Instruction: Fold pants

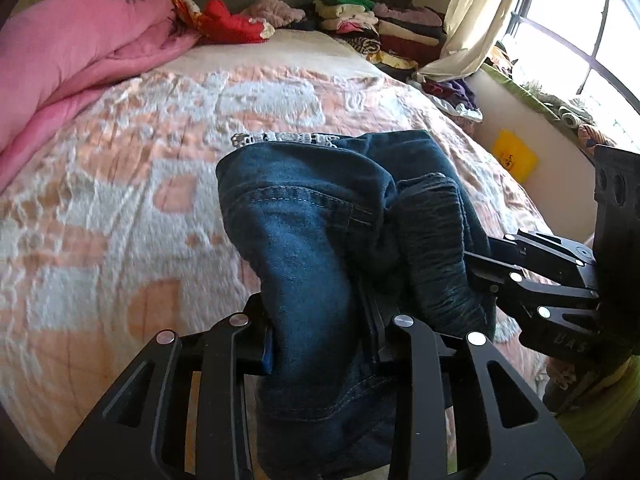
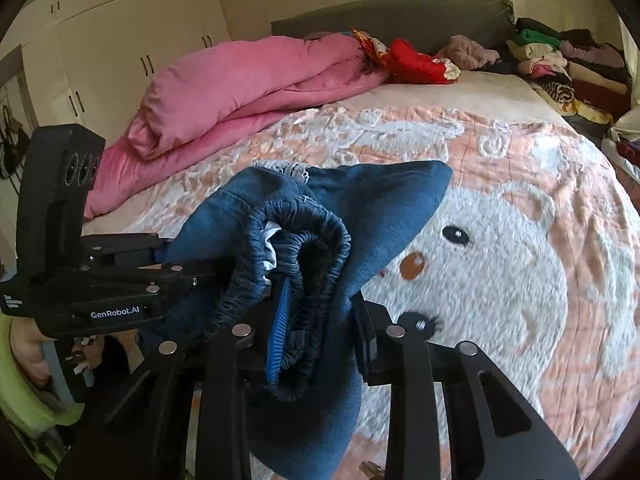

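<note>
Both grippers, left (image 1: 324,344) and right (image 2: 316,344), squeeze the pants (image 1: 320,216), side by side. The pants hang above the bed (image 1: 120,200), legs pointing away.

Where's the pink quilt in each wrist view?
Left wrist: pink quilt fills the upper left, at the bed's far left side.
Right wrist: pink quilt lies upper centre-left, below the wardrobe.
Shared landmark: red cloth at the quilt's right end.
</note>
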Available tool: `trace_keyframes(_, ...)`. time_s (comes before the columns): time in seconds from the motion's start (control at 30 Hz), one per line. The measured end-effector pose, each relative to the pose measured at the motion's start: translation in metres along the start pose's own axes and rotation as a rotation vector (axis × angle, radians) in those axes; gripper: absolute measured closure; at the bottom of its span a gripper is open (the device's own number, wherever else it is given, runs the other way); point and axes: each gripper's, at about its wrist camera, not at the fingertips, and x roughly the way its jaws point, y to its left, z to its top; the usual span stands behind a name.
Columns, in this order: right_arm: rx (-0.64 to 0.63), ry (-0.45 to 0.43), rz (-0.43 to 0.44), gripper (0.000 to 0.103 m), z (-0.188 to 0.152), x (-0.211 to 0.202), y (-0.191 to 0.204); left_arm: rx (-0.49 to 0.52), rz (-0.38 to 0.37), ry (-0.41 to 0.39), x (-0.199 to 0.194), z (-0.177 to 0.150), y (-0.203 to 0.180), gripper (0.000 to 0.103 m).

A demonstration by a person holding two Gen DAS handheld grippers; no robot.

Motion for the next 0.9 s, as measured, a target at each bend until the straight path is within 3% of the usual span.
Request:
trace_keyframes(0.27, 0.011, 0.008, -0.017, 0.076, 0.015, 0.018, -0.014, 0.007, 0.015, -0.006, 0.016, 0.022, 0.007, 0.079)
trace_keyframes(0.57, 0.050, 0.056, -0.045, 0.073, 0.012, 0.041, -0.028, -0.003, 0.031, 0.044, 0.042, 0.020, 0.017, 0.079)
trace_keyframes(0.63, 0.064, 0.078, -0.075, 0.065, 0.008, 0.048, -0.033, -0.014, 0.032, 0.057, 0.046, 0.018, 0.020, 0.078)
trace_keyframes(0.7, 0.086, 0.094, -0.094, 0.048, 0.004, 0.051, -0.037, -0.019, 0.038, 0.062, 0.049, 0.016, 0.023, 0.075)
trace_keyframes(0.9, 0.087, 0.107, -0.159, 0.033, -0.003, 0.055, -0.042, -0.036, 0.048, 0.078, 0.055, 0.012, 0.030, 0.064)
